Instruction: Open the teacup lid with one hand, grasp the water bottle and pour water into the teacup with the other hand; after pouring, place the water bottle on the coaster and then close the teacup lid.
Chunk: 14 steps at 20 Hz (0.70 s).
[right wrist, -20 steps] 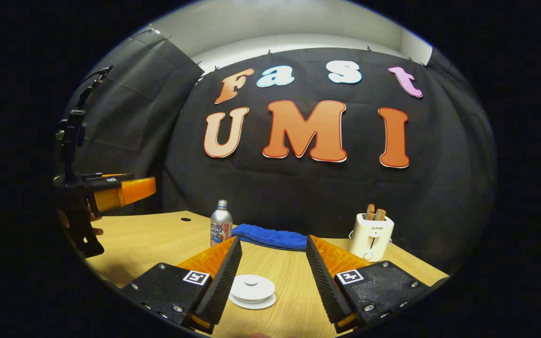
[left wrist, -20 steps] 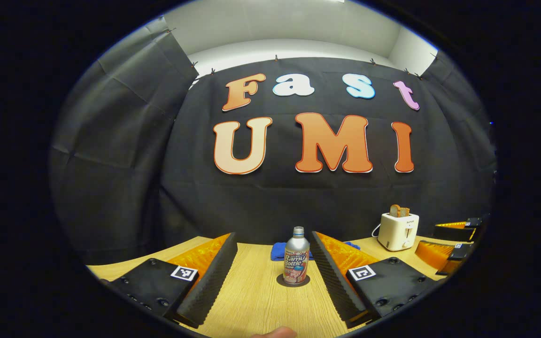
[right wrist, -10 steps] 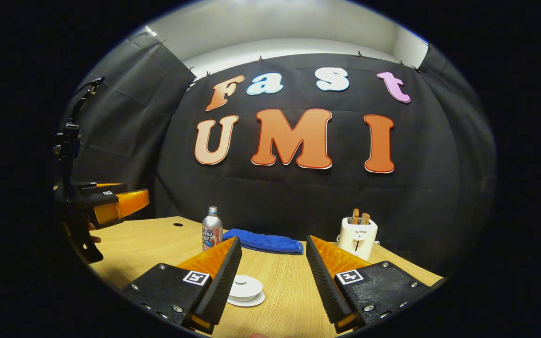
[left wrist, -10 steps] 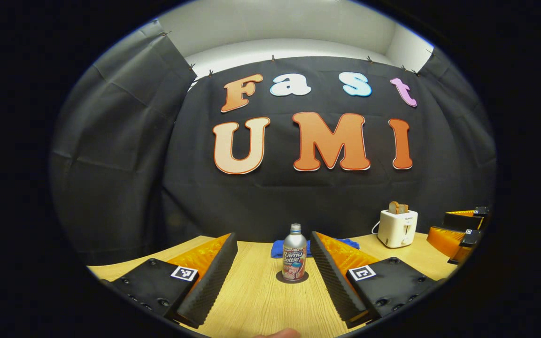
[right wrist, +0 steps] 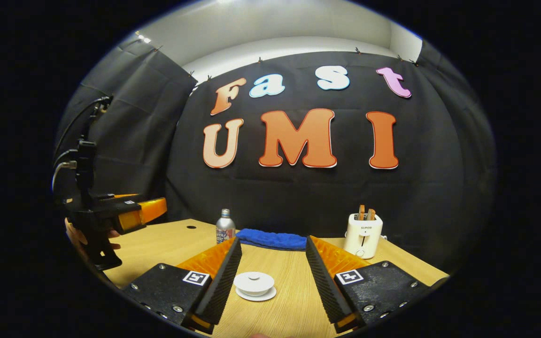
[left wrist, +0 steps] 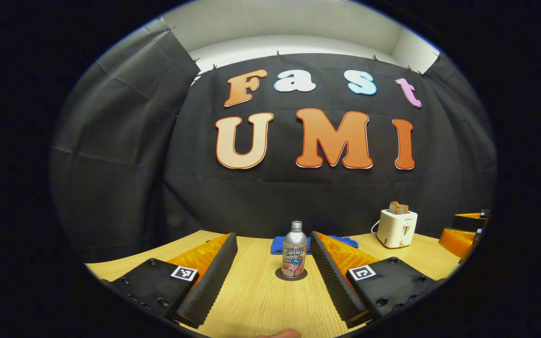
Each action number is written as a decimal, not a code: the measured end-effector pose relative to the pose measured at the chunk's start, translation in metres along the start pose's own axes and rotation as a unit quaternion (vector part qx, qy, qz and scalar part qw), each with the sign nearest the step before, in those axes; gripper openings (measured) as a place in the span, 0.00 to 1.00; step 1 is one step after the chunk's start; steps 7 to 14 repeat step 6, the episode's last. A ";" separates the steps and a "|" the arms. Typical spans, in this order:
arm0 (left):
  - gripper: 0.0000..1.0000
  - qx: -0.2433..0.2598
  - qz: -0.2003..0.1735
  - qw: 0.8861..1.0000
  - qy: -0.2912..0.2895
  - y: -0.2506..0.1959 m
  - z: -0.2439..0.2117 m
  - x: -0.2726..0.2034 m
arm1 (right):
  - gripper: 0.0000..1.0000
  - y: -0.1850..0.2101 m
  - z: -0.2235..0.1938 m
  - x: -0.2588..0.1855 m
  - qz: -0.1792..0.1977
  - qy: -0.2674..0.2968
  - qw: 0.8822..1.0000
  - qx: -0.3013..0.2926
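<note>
Surroundings: a white toaster [right wrist: 364, 234] with two slices of bread standing in its slots sits far right on my wooden table [right wrist: 289, 300]; a folded blue cloth [right wrist: 270, 238] lies along the back edge, behind the bottle. A small dark hole shows in the tabletop at far left in the right gripper view.
In the way: nothing stands between my left fingers and the bottle, nor between my right fingers and the cup.
My left gripper [left wrist: 270, 277]: jaws spread wide, holding nothing, hovering over the table. In the right gripper view it hangs at far left [right wrist: 150, 211], with a hand [right wrist: 75, 234] on its grip.
My right gripper [right wrist: 270, 281]: jaws equally wide, empty; its fingertips also appear at the far right edge of the left gripper view [left wrist: 463, 232].
Water bottle [left wrist: 295, 256]: upright on the dark round coaster [left wrist: 291, 275], centred ahead in the gap between my left fingers, beyond their tips and untouched.
Teacup [right wrist: 254, 285]: on its saucer, lid on, lying between my right fingers nearer the left one, not touching either.
Materials: bottle is silvery metal with a narrow threaded neck and a printed label; teacup is smooth white ceramic, low and round, with a knob on the lid; table is pale wood grain; my finger pads are ribbed.
</note>
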<state>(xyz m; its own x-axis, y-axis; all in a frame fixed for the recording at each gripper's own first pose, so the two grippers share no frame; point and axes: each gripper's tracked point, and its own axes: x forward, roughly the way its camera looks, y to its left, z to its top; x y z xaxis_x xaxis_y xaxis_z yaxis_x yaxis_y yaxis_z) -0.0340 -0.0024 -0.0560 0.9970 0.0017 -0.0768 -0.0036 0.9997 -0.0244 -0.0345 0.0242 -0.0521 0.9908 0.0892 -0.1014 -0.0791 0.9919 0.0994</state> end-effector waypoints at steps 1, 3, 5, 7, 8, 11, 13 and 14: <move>1.00 0.002 0.000 1.000 -0.003 -0.001 0.006 -0.005 | 0.79 -0.003 0.004 -0.005 -0.004 0.001 1.000 -0.006; 1.00 -0.003 -0.001 1.000 -0.012 -0.002 0.020 -0.014 | 0.83 -0.002 0.007 -0.020 0.003 0.009 1.000 -0.025; 1.00 0.006 0.009 1.000 -0.017 0.004 0.030 -0.024 | 0.83 -0.004 0.021 -0.033 -0.002 -0.002 0.999 -0.041; 1.00 0.006 0.012 1.000 -0.022 0.005 0.037 -0.027 | 0.83 -0.004 0.026 -0.036 -0.004 -0.006 0.999 -0.047; 1.00 0.006 0.012 1.000 -0.022 0.005 0.037 -0.027 | 0.83 -0.004 0.026 -0.036 -0.004 -0.006 0.999 -0.047; 1.00 0.006 0.012 1.000 -0.022 0.005 0.037 -0.027 | 0.83 -0.004 0.026 -0.036 -0.004 -0.006 0.999 -0.047; 1.00 0.006 0.012 1.000 -0.022 0.005 0.037 -0.027 | 0.83 -0.004 0.026 -0.036 -0.004 -0.006 0.999 -0.047; 1.00 0.006 0.012 1.000 -0.022 0.005 0.037 -0.027 | 0.83 -0.004 0.026 -0.036 -0.004 -0.006 0.999 -0.047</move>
